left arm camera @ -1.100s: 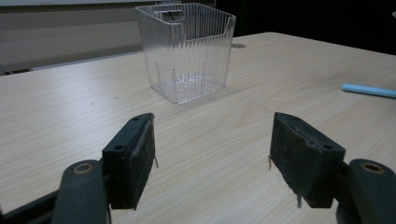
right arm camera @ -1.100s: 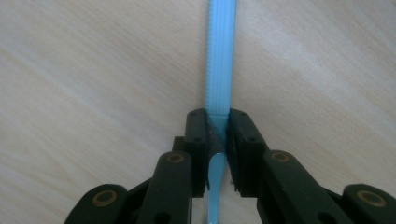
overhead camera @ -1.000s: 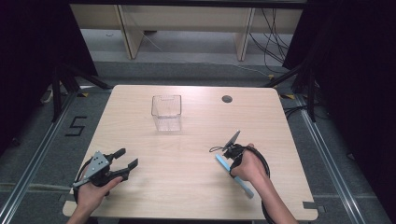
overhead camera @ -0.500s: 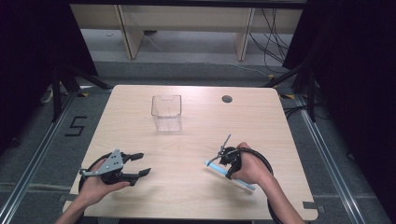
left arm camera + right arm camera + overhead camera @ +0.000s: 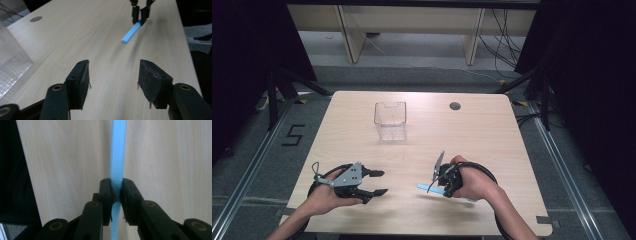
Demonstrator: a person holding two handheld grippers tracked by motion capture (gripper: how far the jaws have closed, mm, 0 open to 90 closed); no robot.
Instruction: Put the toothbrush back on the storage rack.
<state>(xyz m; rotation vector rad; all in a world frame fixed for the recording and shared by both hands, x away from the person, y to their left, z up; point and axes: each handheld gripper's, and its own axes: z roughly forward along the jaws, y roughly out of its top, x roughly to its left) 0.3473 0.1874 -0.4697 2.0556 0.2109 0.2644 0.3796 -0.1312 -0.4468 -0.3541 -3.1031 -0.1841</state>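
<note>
A light blue stick [image 5: 117,155] is clamped between the pads of my right gripper [image 5: 116,190], which is shut on it. In the high view the right gripper [image 5: 444,189] is at the front right of the table [image 5: 512,150], and the blue stick [image 5: 426,188] juts out to the left just above the wood. My left gripper [image 5: 383,182] hovers at the front left, pointing right toward the stick. Its jaws have just been closing but stand open, with nothing between them. From the left gripper [image 5: 113,80], the stick [image 5: 131,32] is ahead, held by the right gripper [image 5: 140,13].
A clear square plastic container [image 5: 390,120] stands at the back middle of the table, and its wall [image 5: 12,62] is close on the left in the left gripper view. A round cable hole [image 5: 455,106] lies at the back right. Dark floor and shelving surround the table.
The left hand has moved right toward the middle and its jaws have narrowed. The right hand has shifted left and turned, so the stick now points left instead of toward the front edge.
</note>
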